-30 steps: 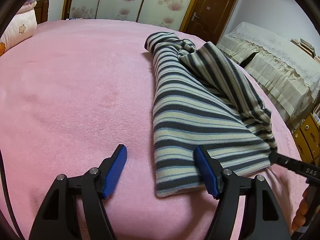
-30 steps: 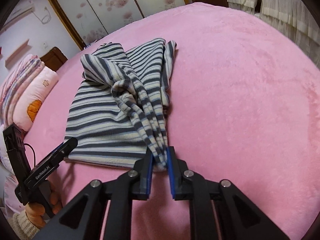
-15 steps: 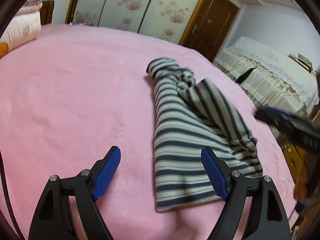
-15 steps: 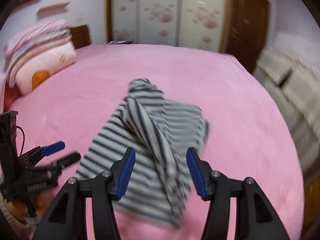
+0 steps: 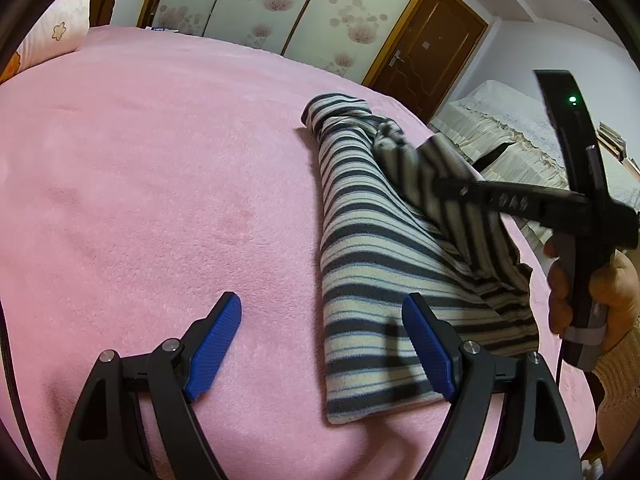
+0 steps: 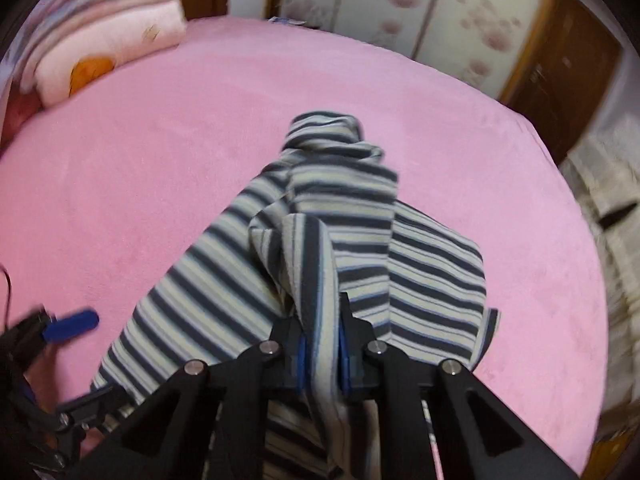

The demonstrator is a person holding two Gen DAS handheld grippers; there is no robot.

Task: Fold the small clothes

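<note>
A grey-and-cream striped garment (image 5: 372, 248) lies partly folded on the pink bed (image 5: 160, 160), its collar end farthest from me. My left gripper (image 5: 320, 304) is open at the garment's near hem; one blue pad (image 5: 424, 344) hovers over the cloth and the other over bare blanket. In the right wrist view, my right gripper (image 6: 322, 328) is closing, and its pads pinch a raised strip of the striped garment (image 6: 420, 264) that looks like a sleeve. The right gripper (image 5: 500, 198) also shows from the side above the cloth, with a hand (image 5: 608, 292) on its handle. The left gripper's blue pad (image 6: 72, 324) shows at lower left.
Folded pink bedding and a pillow (image 6: 100, 40) are stacked at the bed's far left. Floral wardrobe doors (image 5: 280, 0) and a brown door (image 5: 432, 52) stand behind the bed. A cream-covered piece of furniture (image 5: 500, 136) stands past the bed's right edge.
My right gripper let go of the garment's edge, opened, swung round over the cloth and closed on the raised strip. The left gripper opened a little wider and stayed near the hem.
</note>
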